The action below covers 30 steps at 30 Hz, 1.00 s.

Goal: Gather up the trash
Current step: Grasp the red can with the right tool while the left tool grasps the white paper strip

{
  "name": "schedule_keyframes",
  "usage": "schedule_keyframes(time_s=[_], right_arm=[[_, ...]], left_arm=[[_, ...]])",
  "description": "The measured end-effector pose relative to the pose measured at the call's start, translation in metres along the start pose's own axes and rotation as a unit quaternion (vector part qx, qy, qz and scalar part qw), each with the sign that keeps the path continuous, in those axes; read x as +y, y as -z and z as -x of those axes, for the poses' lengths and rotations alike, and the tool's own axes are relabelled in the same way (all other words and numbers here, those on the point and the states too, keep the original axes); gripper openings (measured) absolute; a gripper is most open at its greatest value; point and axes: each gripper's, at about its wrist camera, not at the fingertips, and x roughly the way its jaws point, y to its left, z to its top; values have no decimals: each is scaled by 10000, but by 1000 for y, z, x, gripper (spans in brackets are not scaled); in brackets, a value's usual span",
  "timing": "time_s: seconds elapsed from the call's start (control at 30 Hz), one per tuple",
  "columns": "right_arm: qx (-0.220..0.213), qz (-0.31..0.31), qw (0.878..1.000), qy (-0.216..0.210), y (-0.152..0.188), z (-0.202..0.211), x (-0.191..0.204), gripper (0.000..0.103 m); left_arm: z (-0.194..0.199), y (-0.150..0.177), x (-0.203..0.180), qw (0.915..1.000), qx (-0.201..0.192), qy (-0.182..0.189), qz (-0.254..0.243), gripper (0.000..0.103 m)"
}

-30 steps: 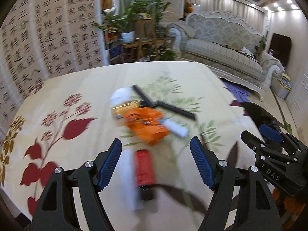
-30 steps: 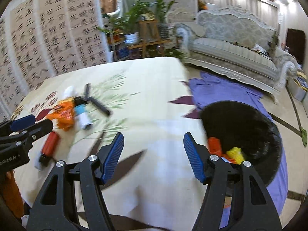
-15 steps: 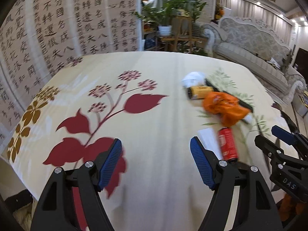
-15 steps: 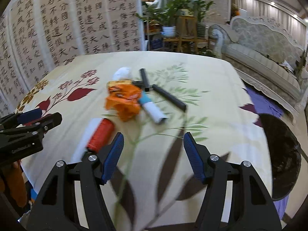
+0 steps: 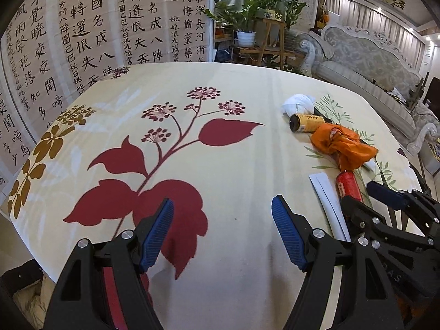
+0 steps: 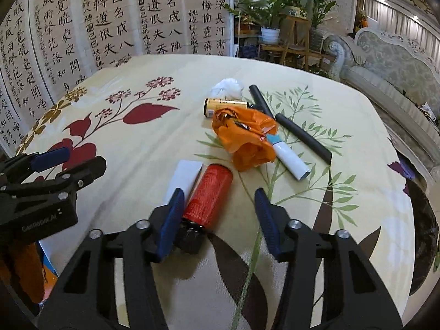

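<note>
Red is the colour nearest the right gripper (image 6: 217, 214): a red can (image 6: 210, 195) lies on its side between the spread fingers (image 6: 170, 220), its dark end toward the camera, not yet pinched. A white card (image 6: 184, 178) lies just beside the can at its 9 o'clock, under the left-hand finger. If the fingers close here, that finger could catch the card's edge, or the round can could roll out toward 12 o'clock into the orange bag (image 6: 244, 137). Beyond the bag sit a yellow can (image 6: 222, 106), a white wad (image 6: 228, 88), a white tube (image 6: 288, 156) and two black tubes (image 6: 302, 134).

The left gripper (image 5: 222, 233), fingers spread and empty, hovers over bare cloth. The bench (image 5: 220, 88) wears a cream cloth printed with red leaves. Calligraphy panels (image 5: 96, 27), plants (image 5: 255, 8) and a sofa (image 5: 365, 63) ring the room.
</note>
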Motion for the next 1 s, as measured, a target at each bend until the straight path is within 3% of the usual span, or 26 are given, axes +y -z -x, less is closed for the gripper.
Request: schedule_keyframes(time_s=[0.13,0.4,0.77,1.0], right_arm=[[139,13,9999,-77,4,-2,-2,23],[70,-92,9999,8,18,11,-18,23],[-34,-741,9957,556,44,32,-89,23],[-121,-1031,9924,661,48,37,-117,23]], left_arm=[[1,0,-6,10000,5,54,-38,72],[6,1,-33,9995,-10,237,-217,72],[-1,2,-78,9972,146,512,-527,71],[-11,8,-93,9943,448,679,-692,43]])
